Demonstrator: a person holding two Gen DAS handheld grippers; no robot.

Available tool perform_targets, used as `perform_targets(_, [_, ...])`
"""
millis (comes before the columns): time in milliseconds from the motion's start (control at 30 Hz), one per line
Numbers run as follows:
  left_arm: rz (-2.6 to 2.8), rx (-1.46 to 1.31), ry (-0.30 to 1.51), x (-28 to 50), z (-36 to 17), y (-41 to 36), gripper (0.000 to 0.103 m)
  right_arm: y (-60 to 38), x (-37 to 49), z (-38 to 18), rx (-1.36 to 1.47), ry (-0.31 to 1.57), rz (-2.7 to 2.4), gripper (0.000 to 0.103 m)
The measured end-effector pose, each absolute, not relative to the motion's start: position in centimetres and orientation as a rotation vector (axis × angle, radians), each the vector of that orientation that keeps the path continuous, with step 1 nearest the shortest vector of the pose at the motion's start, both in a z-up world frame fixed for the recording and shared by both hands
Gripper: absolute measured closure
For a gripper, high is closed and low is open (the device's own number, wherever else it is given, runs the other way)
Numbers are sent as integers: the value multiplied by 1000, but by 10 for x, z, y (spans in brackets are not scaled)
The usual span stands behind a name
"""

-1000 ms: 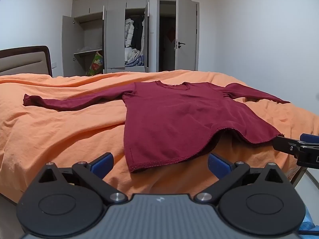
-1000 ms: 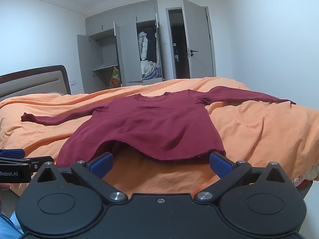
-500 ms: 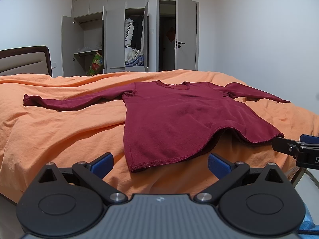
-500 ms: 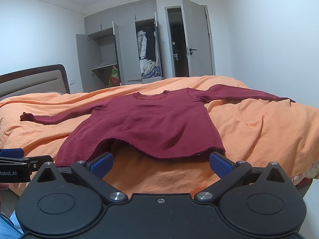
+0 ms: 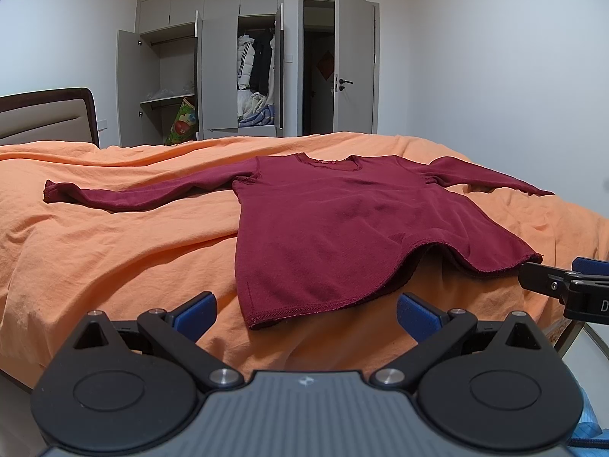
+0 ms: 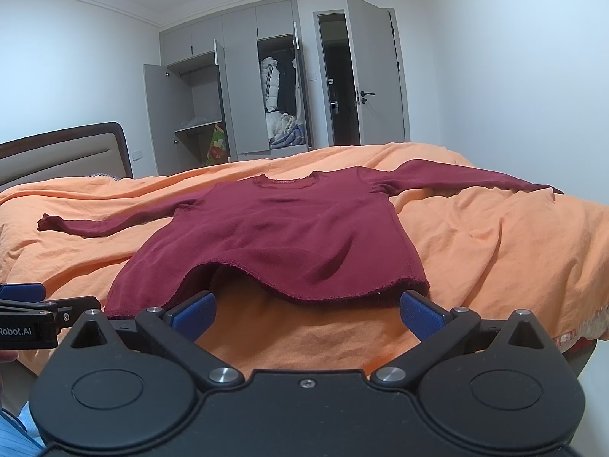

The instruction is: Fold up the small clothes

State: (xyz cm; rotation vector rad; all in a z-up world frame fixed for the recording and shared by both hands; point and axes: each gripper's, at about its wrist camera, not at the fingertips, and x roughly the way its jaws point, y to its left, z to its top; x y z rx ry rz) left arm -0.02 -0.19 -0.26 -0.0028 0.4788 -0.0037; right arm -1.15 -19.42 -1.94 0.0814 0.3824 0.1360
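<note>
Barely any motion since a second ago: right wrist view has crept slightly nearer the hem, left view unchanged. Dark red long-sleeve shirt (image 5: 335, 224) lies flat, front up, on the orange bedsheet (image 5: 114, 251), both sleeves spread out sideways, neckline toward the far side. Hem faces the tongs and is lifted in the middle, leaving a shadowed gap. Left tongs (image 5: 306, 310) spread wide, holding nothing, just short of the hem's left corner. Right tongs (image 6: 308, 310) also wide and empty, near the hem's right half. Open grey wardrobe (image 5: 213, 68) behind the bed.
</note>
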Motion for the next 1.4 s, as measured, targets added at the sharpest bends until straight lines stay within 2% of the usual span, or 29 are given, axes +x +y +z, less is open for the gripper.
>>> perform_targets(1400, [-12,-2,494,3,-6,-2,0,-195,-9,-23,85,392,131,0])
